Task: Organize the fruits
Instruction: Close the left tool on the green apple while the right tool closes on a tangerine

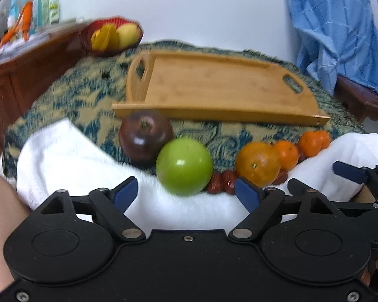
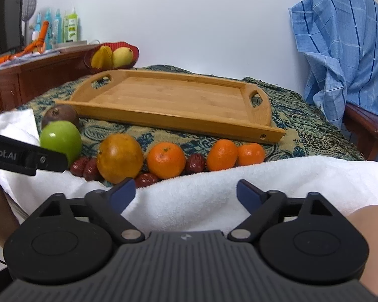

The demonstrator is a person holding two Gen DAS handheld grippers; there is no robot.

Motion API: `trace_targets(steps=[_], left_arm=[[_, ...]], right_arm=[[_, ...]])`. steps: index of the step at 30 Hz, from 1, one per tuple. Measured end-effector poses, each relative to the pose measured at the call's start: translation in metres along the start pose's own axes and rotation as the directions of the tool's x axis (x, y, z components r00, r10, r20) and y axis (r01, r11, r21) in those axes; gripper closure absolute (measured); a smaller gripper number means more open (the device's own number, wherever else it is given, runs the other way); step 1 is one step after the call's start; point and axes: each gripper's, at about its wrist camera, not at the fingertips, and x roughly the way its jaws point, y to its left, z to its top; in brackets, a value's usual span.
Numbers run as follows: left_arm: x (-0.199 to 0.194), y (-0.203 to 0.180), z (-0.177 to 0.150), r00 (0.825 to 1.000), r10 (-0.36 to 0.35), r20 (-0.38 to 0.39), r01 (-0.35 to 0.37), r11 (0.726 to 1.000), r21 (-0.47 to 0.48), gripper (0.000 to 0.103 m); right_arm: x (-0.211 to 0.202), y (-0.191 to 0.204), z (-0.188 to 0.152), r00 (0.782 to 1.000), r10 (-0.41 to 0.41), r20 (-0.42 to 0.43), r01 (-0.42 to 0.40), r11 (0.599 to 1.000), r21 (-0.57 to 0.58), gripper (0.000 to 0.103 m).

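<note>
A green apple (image 1: 184, 166) lies on the patterned cloth just ahead of my open left gripper (image 1: 187, 192), between its blue fingertips but not touched. A dark red apple (image 1: 145, 136) sits behind it. A large orange (image 1: 258, 163), small tangerines (image 1: 286, 154) and red dates (image 1: 220, 182) line up to the right. The same row shows in the right wrist view: green apple (image 2: 60, 139), large orange (image 2: 119, 157), tangerine (image 2: 166, 159), dates (image 2: 146, 178). My right gripper (image 2: 186, 192) is open and empty over the white towel (image 2: 264, 183). The empty bamboo tray (image 2: 174, 98) lies behind the fruit.
A red basket (image 2: 113, 55) with yellow fruit stands at the back left beside a wooden cabinet (image 2: 25, 78) with bottles. A chair draped in blue cloth (image 2: 345, 37) is at the right. The left gripper's arm (image 2: 25, 157) reaches in at the left of the right wrist view.
</note>
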Motion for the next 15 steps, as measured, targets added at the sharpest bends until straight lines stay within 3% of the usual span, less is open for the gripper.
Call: trace_targets(steps=[2,4,8,15], left_arm=[[-0.001,-0.003,0.003,1.000,0.006,0.018,-0.006,1.000,0.019,0.026],[0.002,-0.003,0.004,1.000,0.018,0.018,-0.019,0.999,0.028,0.039],[0.010,0.002,0.006,1.000,0.025,-0.007,-0.024,1.000,0.015,0.051],[0.017,0.008,0.006,1.000,-0.011,-0.014,0.011,1.000,-0.011,0.051]], right_arm=[[-0.001,-0.001,0.002,1.000,0.014,0.008,-0.014,1.000,0.015,0.022],[-0.001,0.000,0.004,1.000,0.016,0.016,-0.016,1.000,0.022,0.029],[0.005,0.001,0.007,1.000,-0.019,0.013,0.019,1.000,0.018,0.055],[0.016,0.000,0.013,1.000,0.008,0.009,-0.008,1.000,0.025,0.059]])
